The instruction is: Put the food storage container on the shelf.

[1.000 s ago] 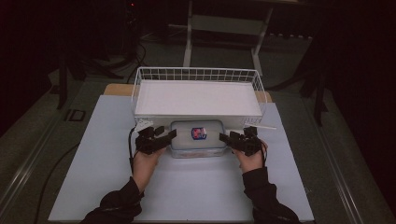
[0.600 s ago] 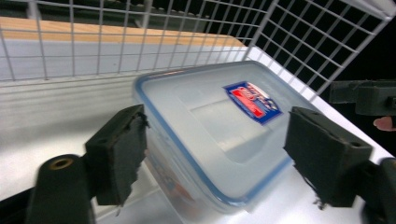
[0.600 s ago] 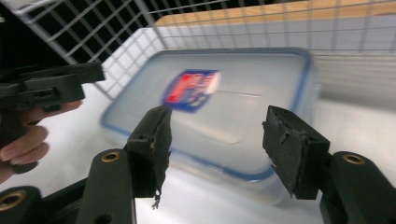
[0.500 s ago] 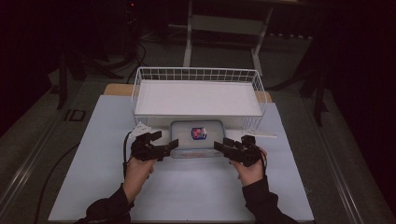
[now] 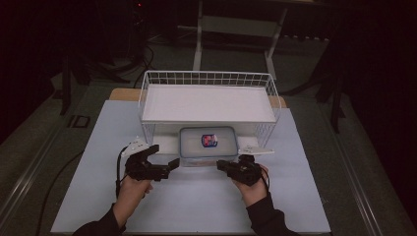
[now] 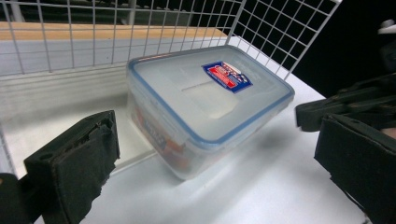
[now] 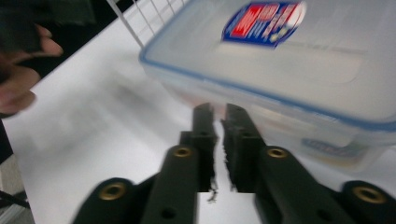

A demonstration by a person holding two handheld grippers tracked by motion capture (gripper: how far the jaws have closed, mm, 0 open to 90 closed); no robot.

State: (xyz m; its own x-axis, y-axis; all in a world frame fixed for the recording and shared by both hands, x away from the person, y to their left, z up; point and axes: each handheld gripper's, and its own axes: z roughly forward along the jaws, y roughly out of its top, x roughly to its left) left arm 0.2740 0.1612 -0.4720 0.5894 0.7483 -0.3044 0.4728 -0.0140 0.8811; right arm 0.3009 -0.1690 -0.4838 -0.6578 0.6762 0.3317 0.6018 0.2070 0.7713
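Fingers: left gripper (image 5: 160, 162) spread, just opening; right gripper (image 5: 223, 164) just clenched empty. Container (image 5: 207, 141) released under wire rack (image 5: 206, 81); withdrawal judged next.

High view: room dark, table (image 5: 196, 196) evenly lit from above, slightly soft. Right gripper view motion-blurred; left gripper view sharp, mild glare.

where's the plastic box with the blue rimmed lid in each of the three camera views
High view: plastic box at centre, under the wire rack's front edge.
Left gripper view: plastic box at centre, tilted.
Right gripper view: plastic box upper right, blurred.
Shared landmark: the red and blue label on the lid.
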